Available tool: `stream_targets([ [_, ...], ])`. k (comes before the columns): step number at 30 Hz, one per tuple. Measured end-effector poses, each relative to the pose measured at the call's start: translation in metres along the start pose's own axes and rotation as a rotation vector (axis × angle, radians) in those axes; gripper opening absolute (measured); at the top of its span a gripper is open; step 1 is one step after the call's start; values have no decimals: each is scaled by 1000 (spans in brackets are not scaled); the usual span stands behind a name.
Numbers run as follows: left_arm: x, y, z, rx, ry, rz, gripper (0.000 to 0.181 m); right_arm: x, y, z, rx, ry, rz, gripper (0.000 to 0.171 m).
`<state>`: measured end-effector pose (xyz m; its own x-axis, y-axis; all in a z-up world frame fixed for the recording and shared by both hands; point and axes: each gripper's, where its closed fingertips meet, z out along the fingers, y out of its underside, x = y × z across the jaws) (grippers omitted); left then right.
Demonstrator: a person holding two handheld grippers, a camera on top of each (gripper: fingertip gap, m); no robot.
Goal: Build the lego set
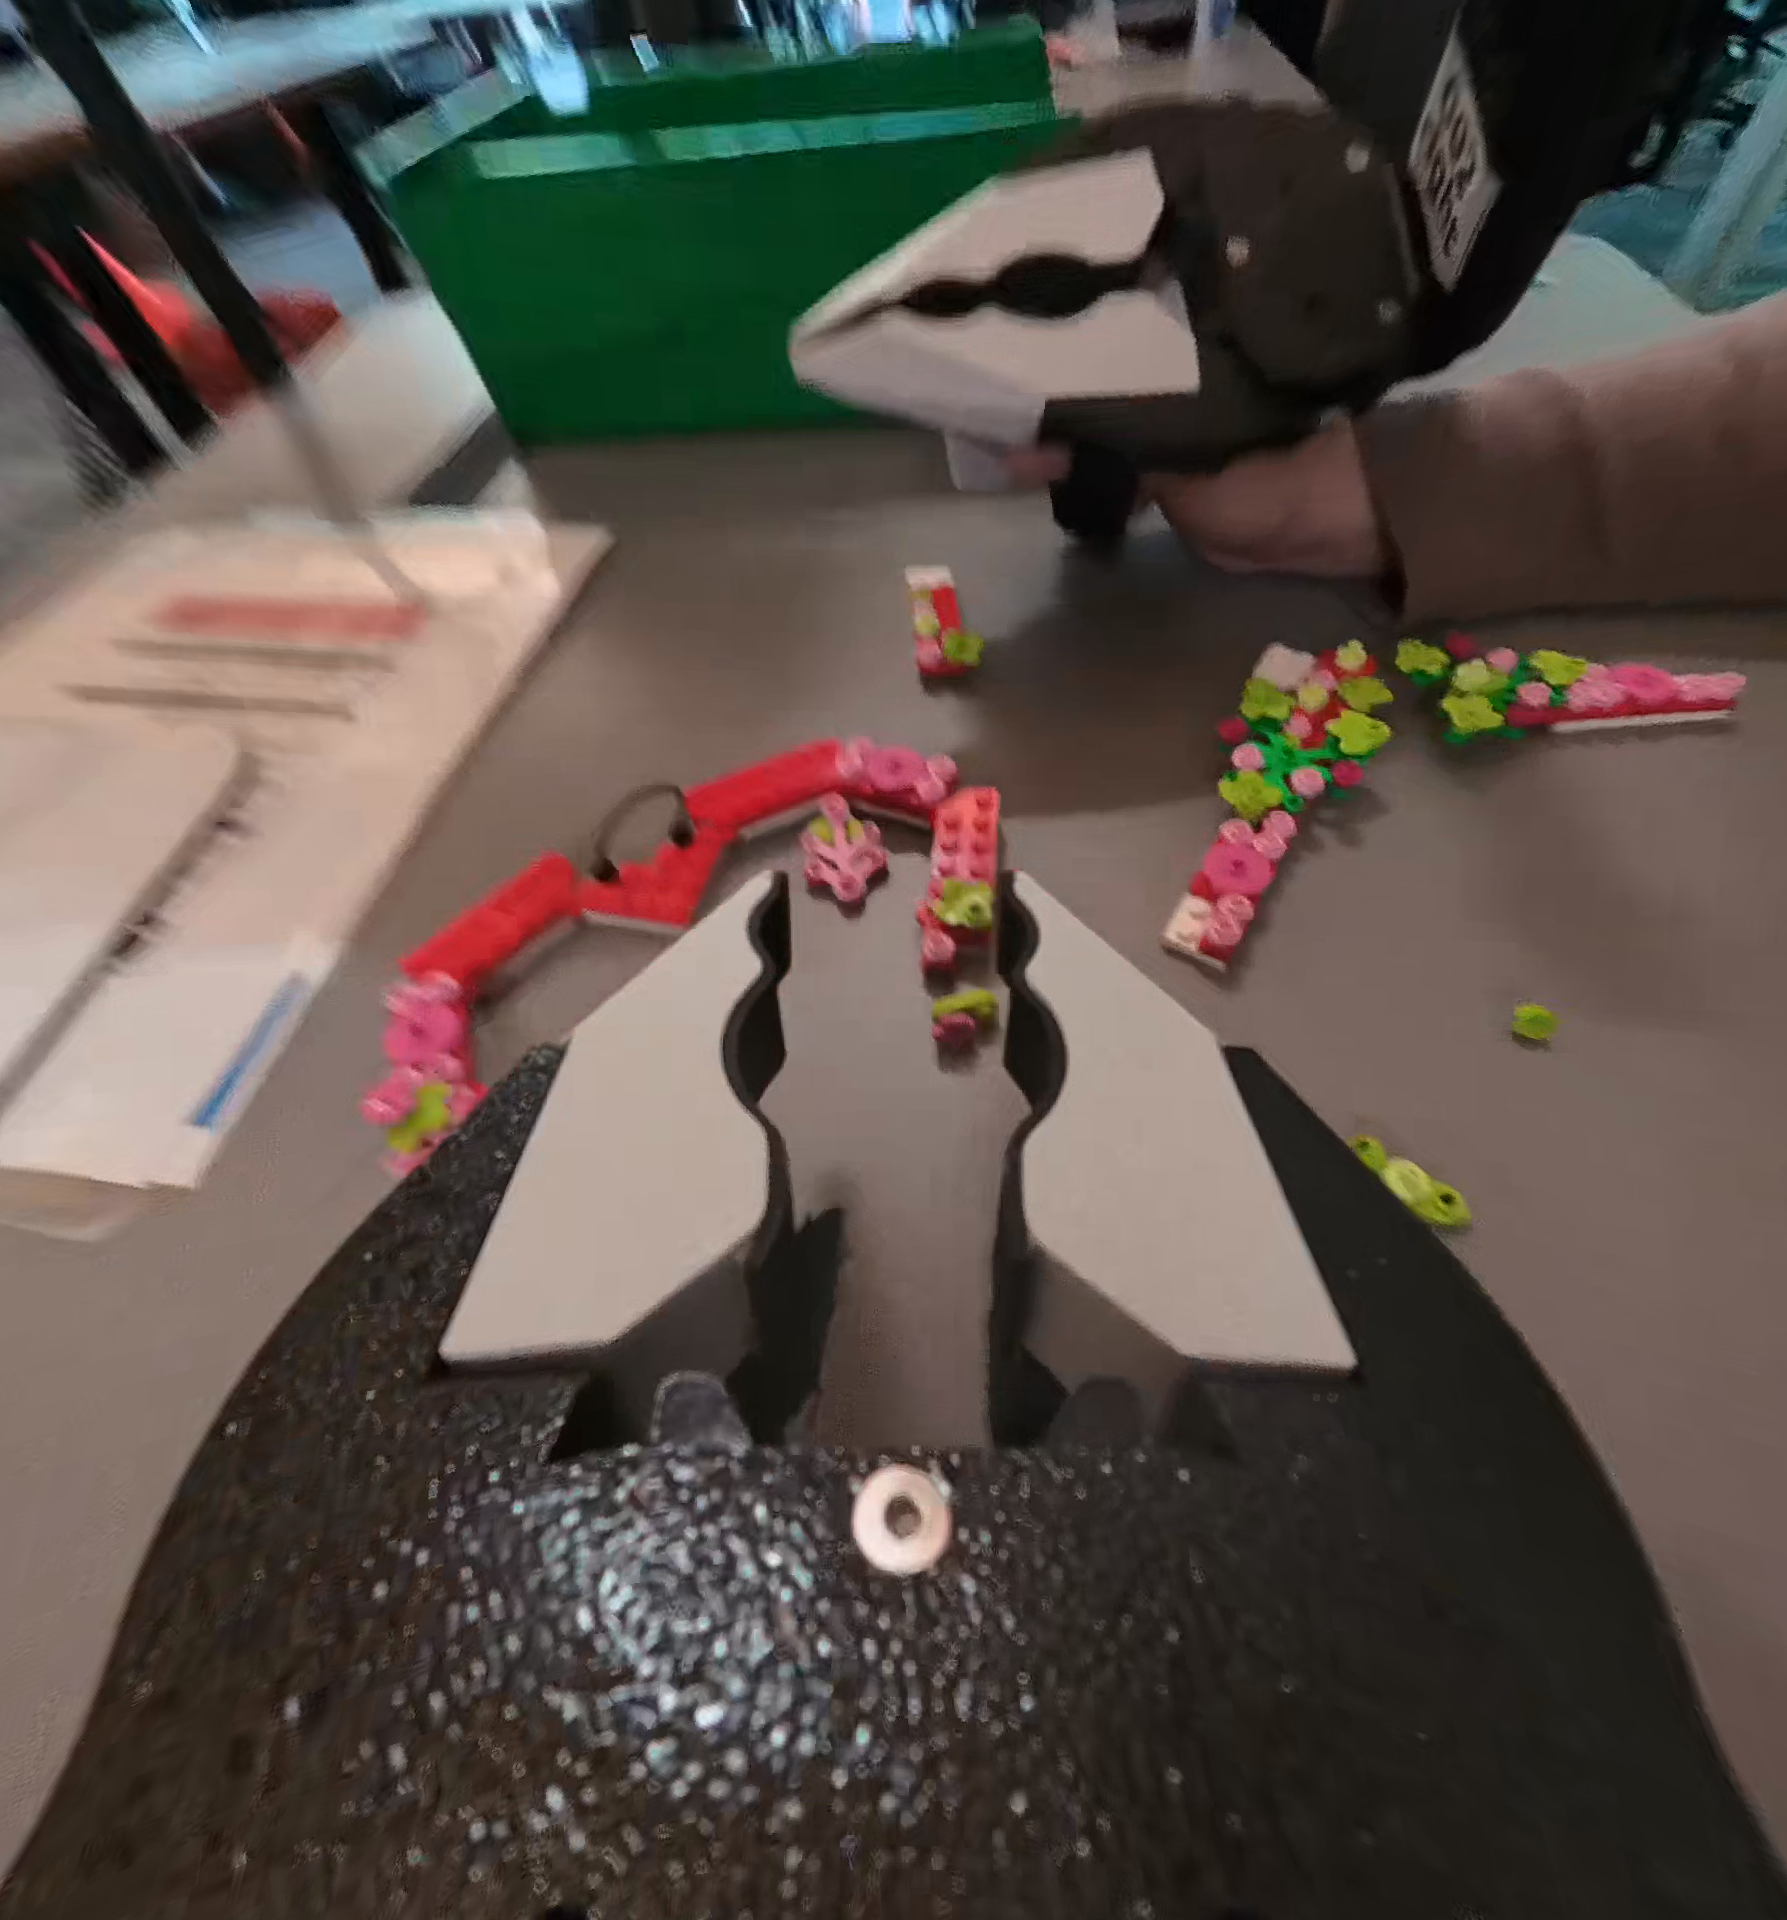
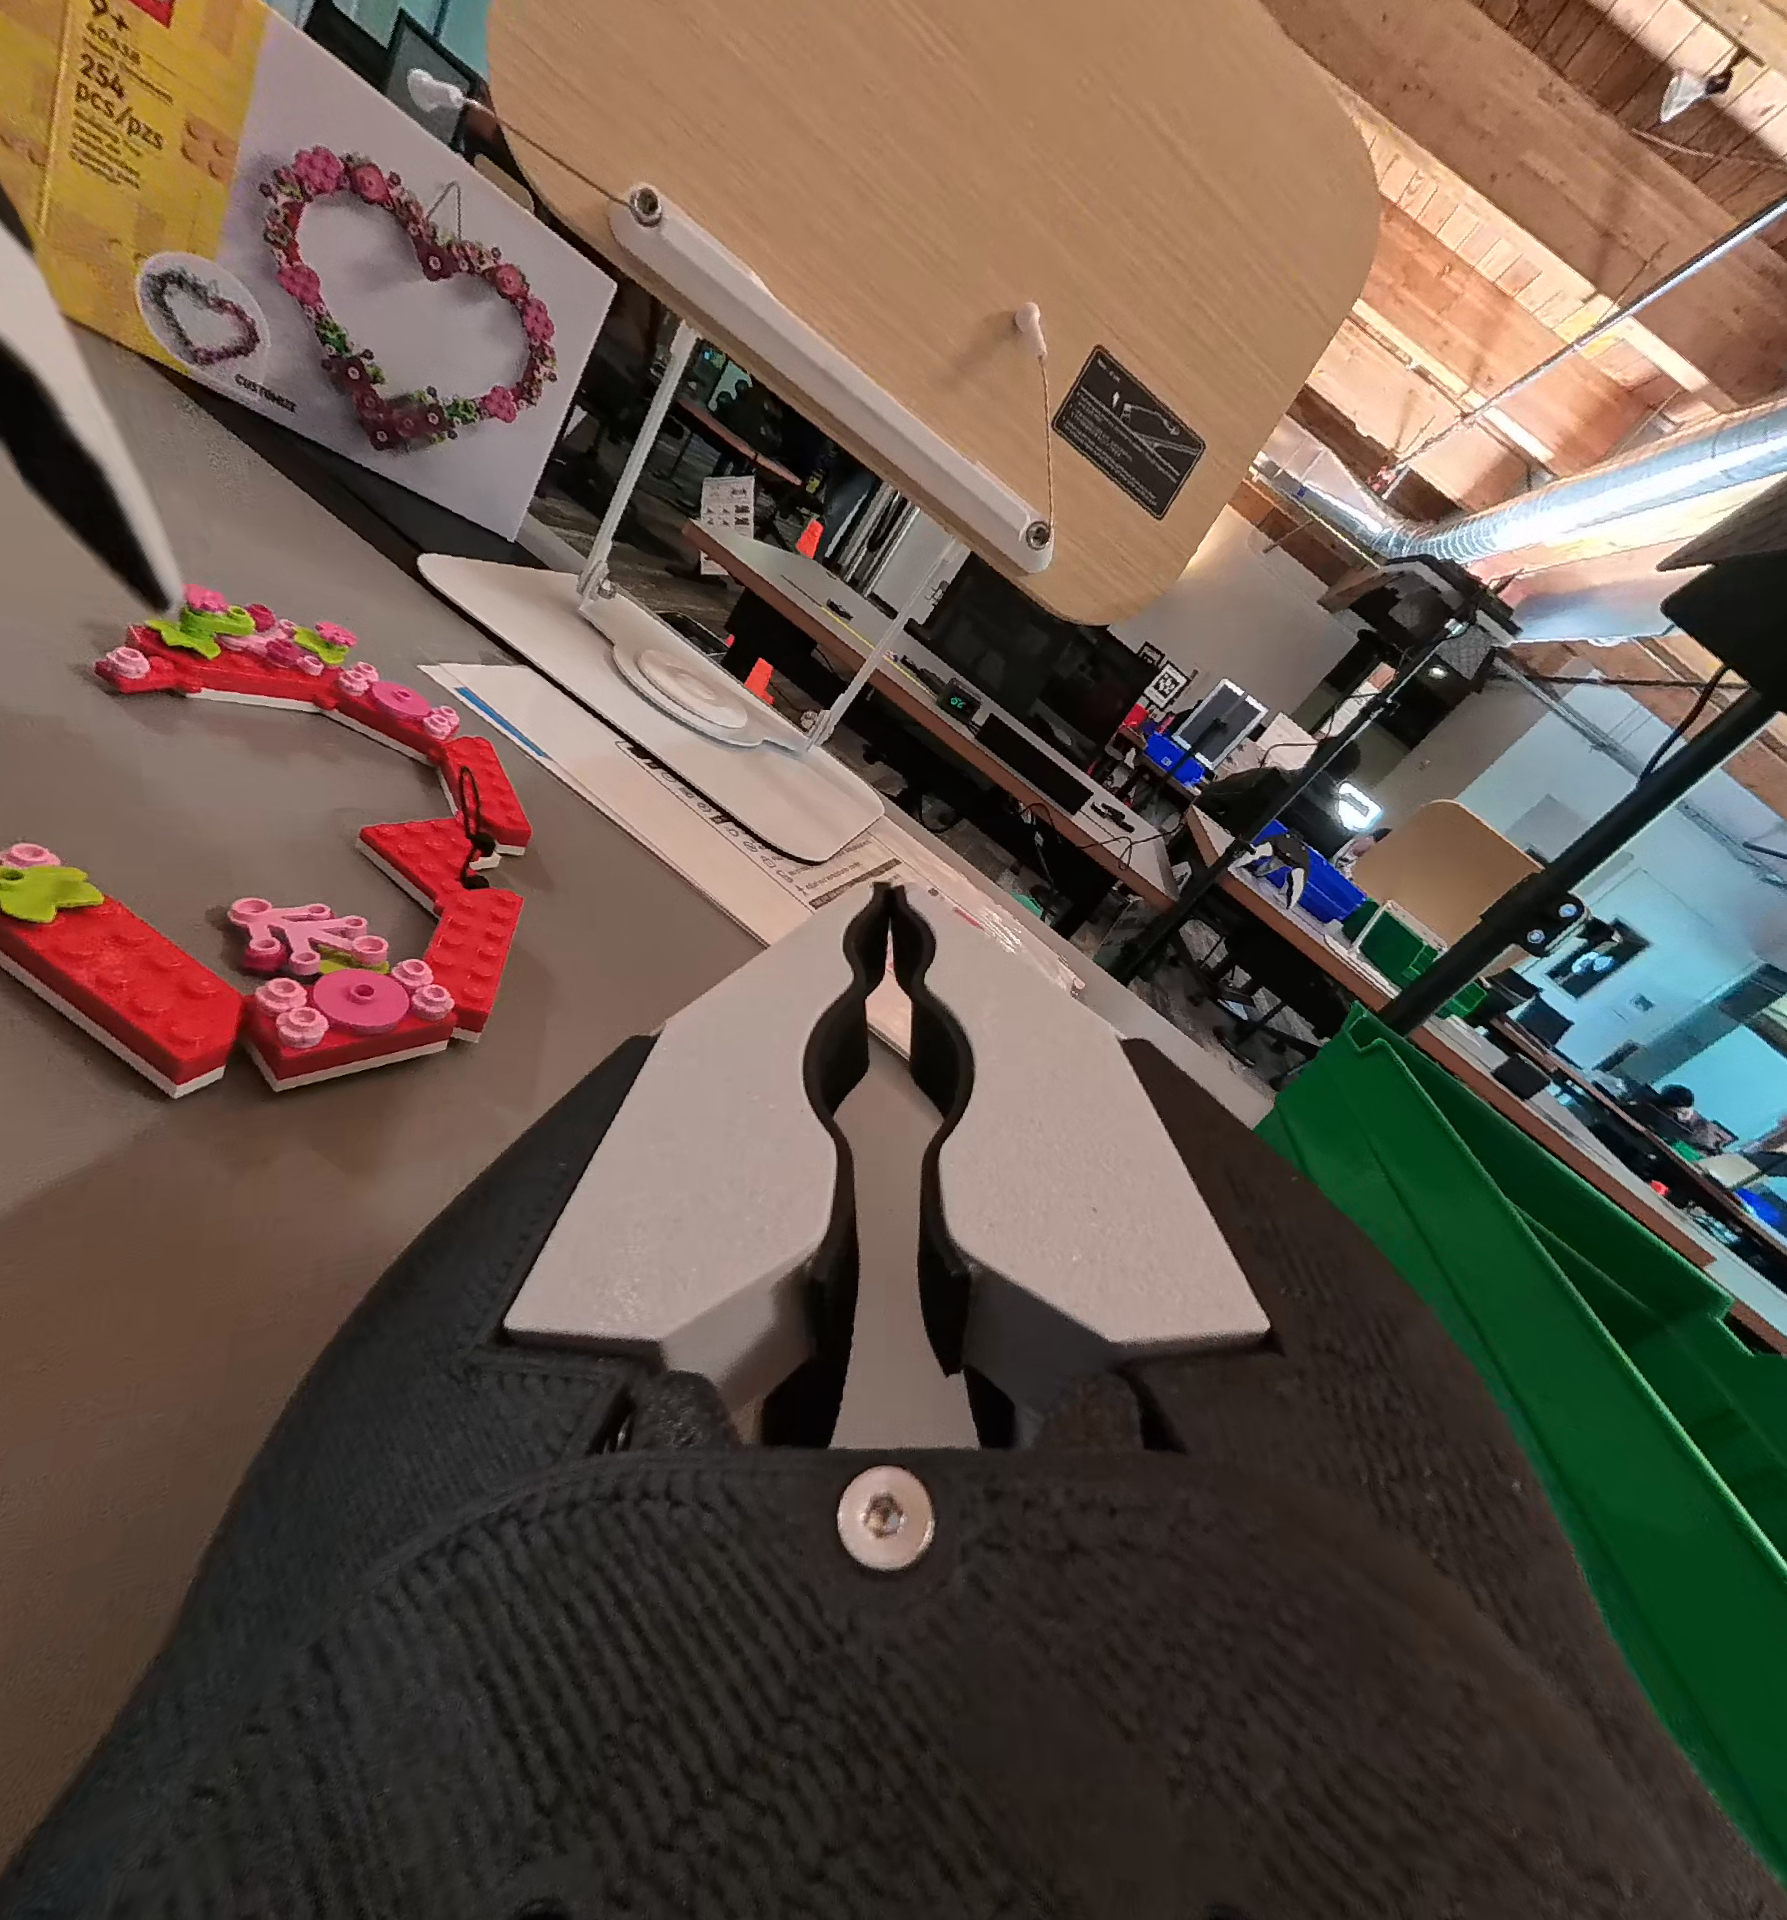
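Lying on the grey table, from left: a red arched lego segment with pink flowers, then the left gripper — jaws wide, empty — beside a red brick strip; flowered segments farther right. Right gripper — nearly closed, empty.

A green plastic bin is seen at the far edge of the grey table, its stepped wall filling the lower right of the right wrist view. A wooden board is held tilted on a white stand, whose flat base is set on white printed sheets. A black label is fixed to the board's underside. Long workbenches with blue bins are visible behind, under a wooden ceiling and a silver duct.
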<state>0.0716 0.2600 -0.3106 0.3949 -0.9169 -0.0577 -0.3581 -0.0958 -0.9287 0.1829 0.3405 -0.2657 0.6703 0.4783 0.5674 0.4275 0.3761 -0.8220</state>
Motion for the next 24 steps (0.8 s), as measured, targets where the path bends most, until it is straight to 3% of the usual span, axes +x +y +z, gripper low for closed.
stream_targets([
  [3,-2,21,6,-121,37,-152,50,0,0,0,-1,0,-3,0],
  [10,8,31,7,-185,109,-160,27,-1,0,0,-2,-3,-12,0],
  [16,14,39,10,-245,121,-118,28,-3,0,1,-4,-10,-16,0],
  [20,10,30,9,-185,117,-167,32,-4,0,2,-6,-13,-17,0],
  [24,-3,5,17,-87,51,-285,26,-7,0,3,-10,-25,-34,0],
])
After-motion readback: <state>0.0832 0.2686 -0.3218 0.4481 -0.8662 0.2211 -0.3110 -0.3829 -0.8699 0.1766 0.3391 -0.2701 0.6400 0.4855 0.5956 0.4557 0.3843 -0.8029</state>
